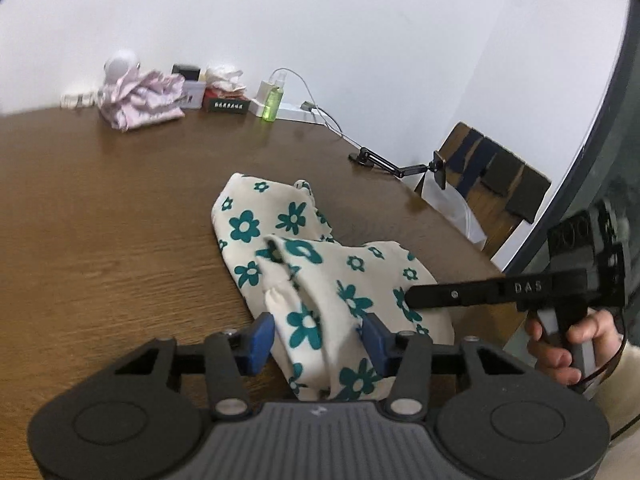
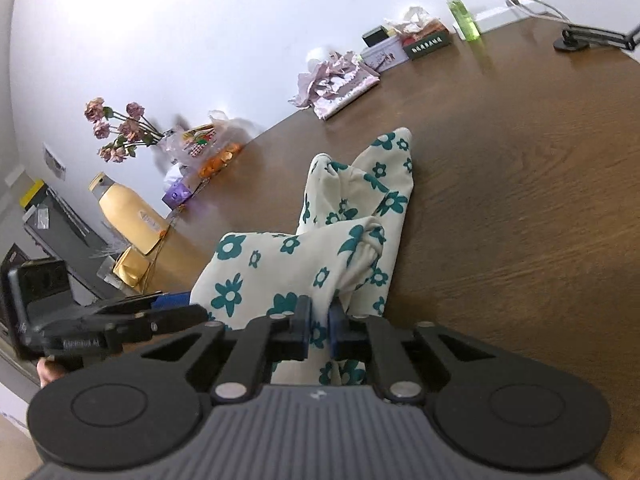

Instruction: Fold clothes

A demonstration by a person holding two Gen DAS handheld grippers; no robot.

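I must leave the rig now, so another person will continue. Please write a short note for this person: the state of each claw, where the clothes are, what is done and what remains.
Left claw: open, fingers on either side of a raised fold of the floral garment.
Right claw: shut on garment cloth, near edge.
Garment: bunched on the brown table, not flat.
Pink garment: crumpled at the far side by the wall.
Done: no neat fold visible.
Left: spread and fold the floral one, probably then the pink one.

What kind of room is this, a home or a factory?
Most likely a home room. The brown wooden table carries everyday clutter: a vase of dried roses, a green spray bottle, and a flowered garment being folded.
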